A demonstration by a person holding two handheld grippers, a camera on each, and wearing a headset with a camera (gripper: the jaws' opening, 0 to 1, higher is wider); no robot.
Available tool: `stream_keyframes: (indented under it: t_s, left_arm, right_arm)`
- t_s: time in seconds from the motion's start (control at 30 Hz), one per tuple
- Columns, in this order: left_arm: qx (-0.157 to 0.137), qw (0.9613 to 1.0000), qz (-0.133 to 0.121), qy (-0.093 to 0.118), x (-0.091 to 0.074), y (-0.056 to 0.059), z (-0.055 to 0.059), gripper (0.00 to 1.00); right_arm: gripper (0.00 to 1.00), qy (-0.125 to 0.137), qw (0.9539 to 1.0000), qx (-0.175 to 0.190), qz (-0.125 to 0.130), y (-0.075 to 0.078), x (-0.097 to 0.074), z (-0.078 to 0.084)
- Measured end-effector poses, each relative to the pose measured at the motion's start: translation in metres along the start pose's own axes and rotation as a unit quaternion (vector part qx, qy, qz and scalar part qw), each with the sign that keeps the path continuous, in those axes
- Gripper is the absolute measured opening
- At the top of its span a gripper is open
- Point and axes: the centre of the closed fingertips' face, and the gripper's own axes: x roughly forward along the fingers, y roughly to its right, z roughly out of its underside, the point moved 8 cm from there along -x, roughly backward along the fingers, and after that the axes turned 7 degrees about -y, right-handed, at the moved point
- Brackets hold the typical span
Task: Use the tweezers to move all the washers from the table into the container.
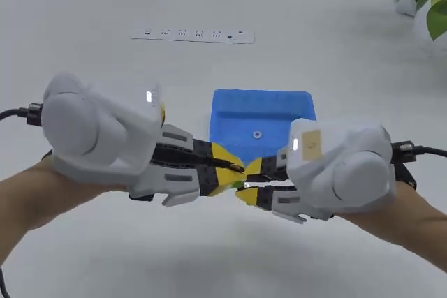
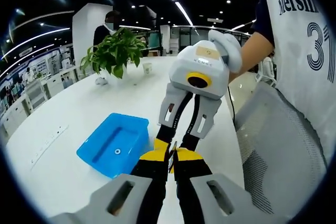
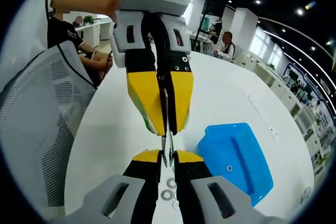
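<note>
Yellow-tipped, my left gripper (image 3: 167,131) clamps the tweezers (image 3: 166,146), whose tips reach between the near-closed jaws of my right gripper (image 3: 168,156); whether those jaws grip, I cannot tell. Three washers (image 3: 171,183) lie on the white table (image 3: 115,145) just below them, beside the blue container (image 3: 210,153), which holds one washer (image 3: 229,168).

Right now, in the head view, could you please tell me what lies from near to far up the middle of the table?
Left gripper, shut on the tweezers, tip to tip with the right gripper → blue container → power strip.
</note>
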Motion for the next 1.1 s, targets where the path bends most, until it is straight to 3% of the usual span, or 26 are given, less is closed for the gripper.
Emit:
stream_keyframes:
  t_s: [0.37, 1.1]
  left_arm:
    - [-0.014, 0.9999, 0.000, -0.002, 0.009, -0.010, 0.009, 0.07]
    - [-0.022, 0.9997, 0.002, -0.007, 0.017, -0.017, 0.015, 0.07]
  right_arm:
    - [0.11, -0.008, 0.9999, 0.015, -0.002, 0.006, 0.010, 0.008]
    - [0.12, -0.004, 0.9985, 0.054, -0.008, 0.013, 0.019, 0.016]
